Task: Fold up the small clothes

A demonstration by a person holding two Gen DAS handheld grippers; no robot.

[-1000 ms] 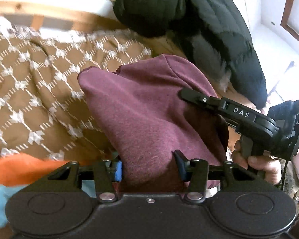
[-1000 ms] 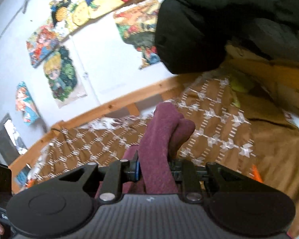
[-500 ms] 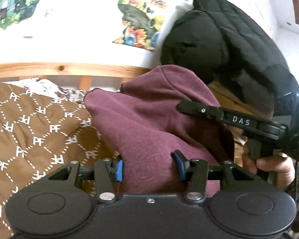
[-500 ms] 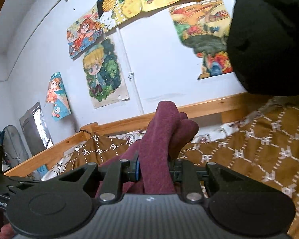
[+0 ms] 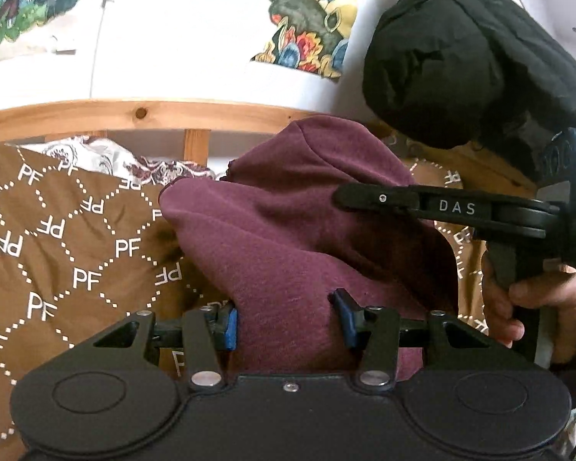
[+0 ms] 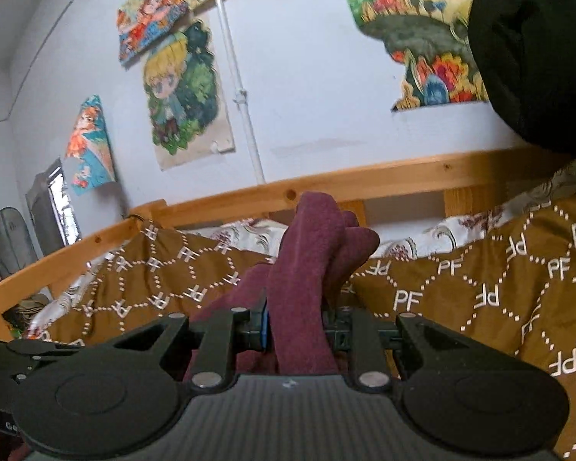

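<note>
A maroon garment hangs bunched between both grippers above a brown patterned blanket. My left gripper is shut on a thick fold of it, blue pads pressing both sides. In the left wrist view the right gripper's finger reaches in from the right onto the cloth, held by a hand. In the right wrist view my right gripper is shut on a narrow bunch of the maroon garment, which stands up between the jaws.
A wooden bed rail runs behind the blanket, with a floral sheet showing. A black puffy jacket hangs at upper right. Posters cover the white wall. The left gripper's edge shows at lower left.
Both grippers have swung level with the garment still held; the views rose from the blanket to the bed rail and wall posters. The grips have not changed.
</note>
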